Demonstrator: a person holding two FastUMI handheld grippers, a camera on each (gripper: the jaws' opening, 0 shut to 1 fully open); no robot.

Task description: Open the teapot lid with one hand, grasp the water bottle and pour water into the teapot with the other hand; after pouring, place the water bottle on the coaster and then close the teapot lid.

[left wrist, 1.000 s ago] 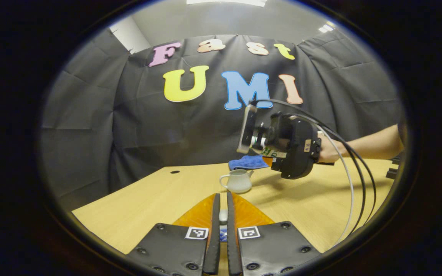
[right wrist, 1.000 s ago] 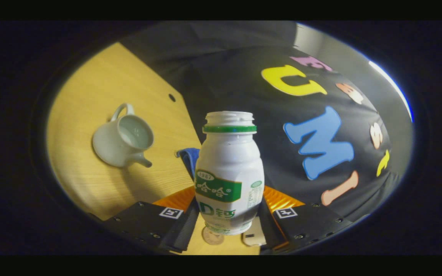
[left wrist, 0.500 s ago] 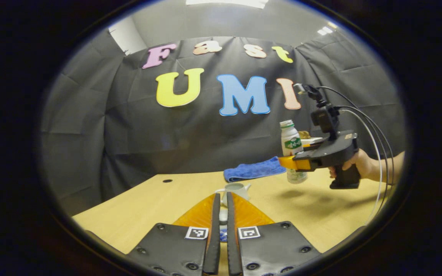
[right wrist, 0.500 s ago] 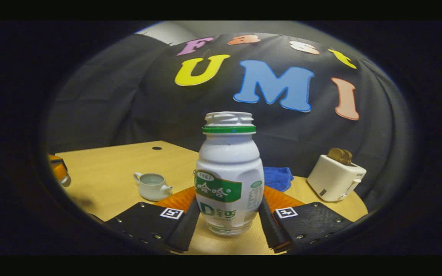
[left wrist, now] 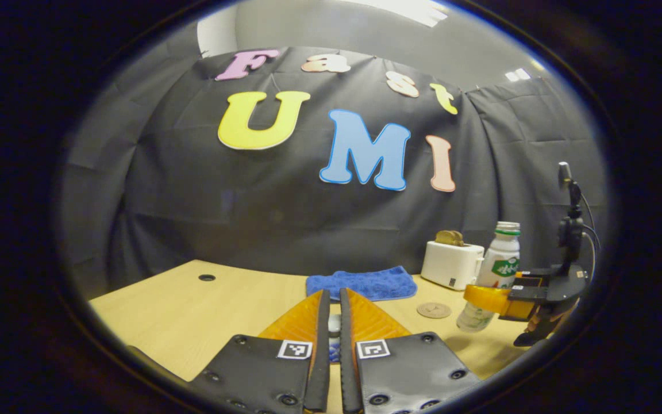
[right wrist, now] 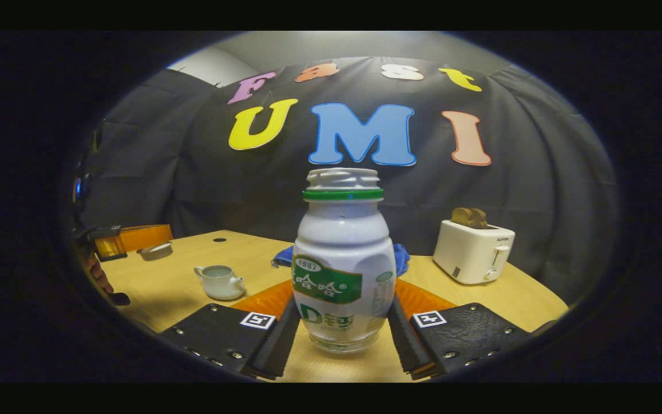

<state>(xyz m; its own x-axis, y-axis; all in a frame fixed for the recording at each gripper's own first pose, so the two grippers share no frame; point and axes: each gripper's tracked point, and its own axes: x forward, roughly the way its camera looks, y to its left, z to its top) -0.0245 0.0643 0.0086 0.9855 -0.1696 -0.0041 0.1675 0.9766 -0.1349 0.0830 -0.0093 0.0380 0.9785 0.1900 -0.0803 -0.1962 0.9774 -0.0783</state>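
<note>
My right gripper (right wrist: 342, 303) is shut on the white water bottle (right wrist: 342, 259), which has a green neck ring and stands upright with no cap. In the left gripper view the bottle (left wrist: 495, 270) and right gripper (left wrist: 483, 296) are at the far right, just right of the round coaster (left wrist: 434, 310). I cannot tell whether the bottle touches the table. The pale teapot (right wrist: 219, 282) sits uncovered on the table at the left. My left gripper (left wrist: 331, 294) is shut on the teapot lid (left wrist: 334, 324), and this left gripper (right wrist: 130, 238) holds the lid (right wrist: 156, 251) in the air left of the teapot.
A white toaster (right wrist: 473, 253) with bread stands at the back right, also behind the coaster as the toaster (left wrist: 451, 264). A blue cloth (left wrist: 360, 284) lies at the back centre of the wooden table (left wrist: 204, 310). A hand (left wrist: 543, 325) holds the right gripper.
The right gripper turned the bottle from tilted over the teapot to upright and carried it right, next to the coaster. The left gripper view swung, and the teapot left it.
</note>
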